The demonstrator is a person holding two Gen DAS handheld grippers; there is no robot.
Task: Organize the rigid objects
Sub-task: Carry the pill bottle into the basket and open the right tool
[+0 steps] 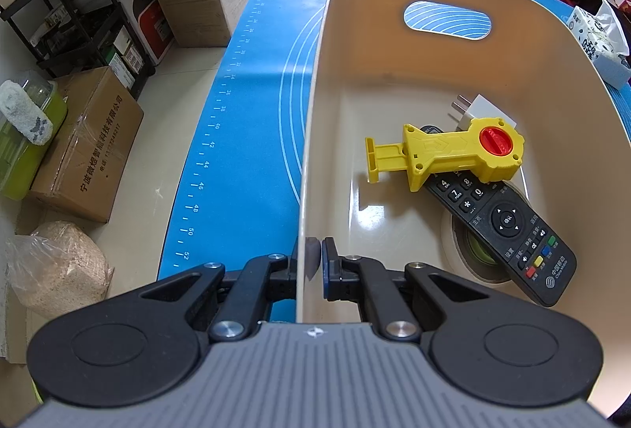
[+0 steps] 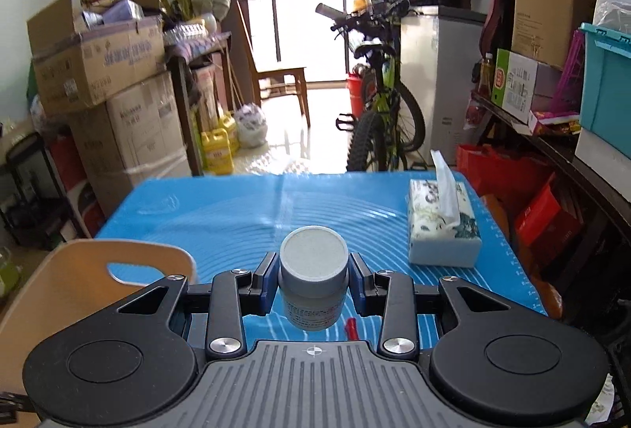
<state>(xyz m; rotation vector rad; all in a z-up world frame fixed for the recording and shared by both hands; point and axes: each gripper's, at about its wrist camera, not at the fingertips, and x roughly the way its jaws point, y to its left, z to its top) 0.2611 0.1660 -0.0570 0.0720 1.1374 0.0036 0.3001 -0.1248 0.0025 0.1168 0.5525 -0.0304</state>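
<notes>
While left gripper pinches bin wall, right gripper lifts jar

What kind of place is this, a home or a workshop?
Most likely a room in a home, used partly for storage. A bicycle stands by the bright window, stacked cardboard boxes line the wall, and a tissue box sits on the blue mat.
</notes>
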